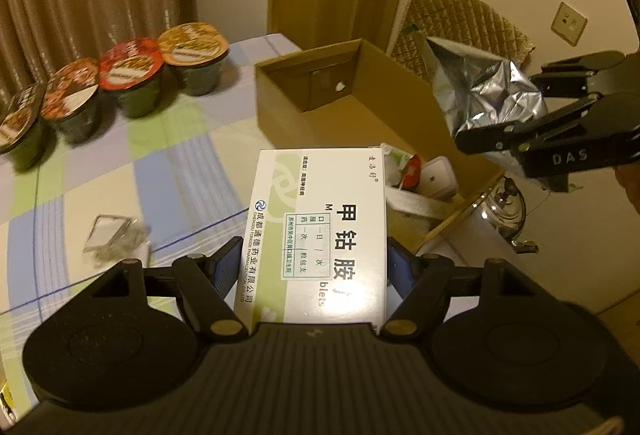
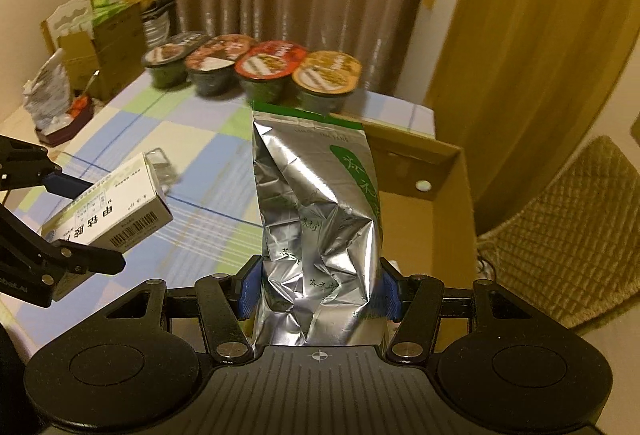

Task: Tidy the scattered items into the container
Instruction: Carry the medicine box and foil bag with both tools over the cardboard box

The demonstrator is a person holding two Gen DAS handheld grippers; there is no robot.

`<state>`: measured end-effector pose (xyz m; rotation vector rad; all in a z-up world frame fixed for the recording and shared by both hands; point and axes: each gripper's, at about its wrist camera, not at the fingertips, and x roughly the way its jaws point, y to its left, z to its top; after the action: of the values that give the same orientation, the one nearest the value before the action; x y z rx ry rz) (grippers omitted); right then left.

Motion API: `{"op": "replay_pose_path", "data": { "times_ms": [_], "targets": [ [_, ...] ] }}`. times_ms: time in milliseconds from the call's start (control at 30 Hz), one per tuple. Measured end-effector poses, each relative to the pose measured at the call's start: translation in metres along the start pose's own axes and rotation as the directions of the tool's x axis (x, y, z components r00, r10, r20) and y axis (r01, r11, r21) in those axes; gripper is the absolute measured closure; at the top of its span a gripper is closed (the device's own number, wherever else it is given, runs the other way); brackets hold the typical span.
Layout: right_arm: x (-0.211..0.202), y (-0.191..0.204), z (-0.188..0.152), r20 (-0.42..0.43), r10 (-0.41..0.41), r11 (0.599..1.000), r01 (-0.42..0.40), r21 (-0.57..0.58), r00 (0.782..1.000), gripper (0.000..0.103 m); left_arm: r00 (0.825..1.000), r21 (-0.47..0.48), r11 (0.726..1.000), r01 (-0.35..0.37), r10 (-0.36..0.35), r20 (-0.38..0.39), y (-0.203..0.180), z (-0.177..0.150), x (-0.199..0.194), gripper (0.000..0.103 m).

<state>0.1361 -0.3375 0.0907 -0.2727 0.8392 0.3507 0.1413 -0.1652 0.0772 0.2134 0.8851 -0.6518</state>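
My left gripper is shut on a white and green medicine box, held above the table just short of the near edge of the open cardboard box. My right gripper is shut on a crumpled silver foil bag, upright over the cardboard box. In the left wrist view the right gripper and foil bag hang over the box's right side. In the right wrist view the left gripper and medicine box show at the left. Small items lie inside the box.
Several lidded instant-noodle bowls stand in a row at the far side of the checked tablecloth. A small clear packet lies on the cloth. A padded chair stands beyond the box. Cartons and bags crowd the table's far left end.
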Motion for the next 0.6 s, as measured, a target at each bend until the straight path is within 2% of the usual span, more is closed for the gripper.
{"op": "replay_pose_path", "data": {
  "times_ms": [600],
  "targets": [
    [0.003, -0.066, -0.022, -0.021, -0.036, 0.995, 0.038, 0.09, 0.999, 0.043, 0.997, -0.025, 0.997, 0.077, -0.077, 0.006, -0.053, 0.05, 0.057, 0.034]
  ]
}}
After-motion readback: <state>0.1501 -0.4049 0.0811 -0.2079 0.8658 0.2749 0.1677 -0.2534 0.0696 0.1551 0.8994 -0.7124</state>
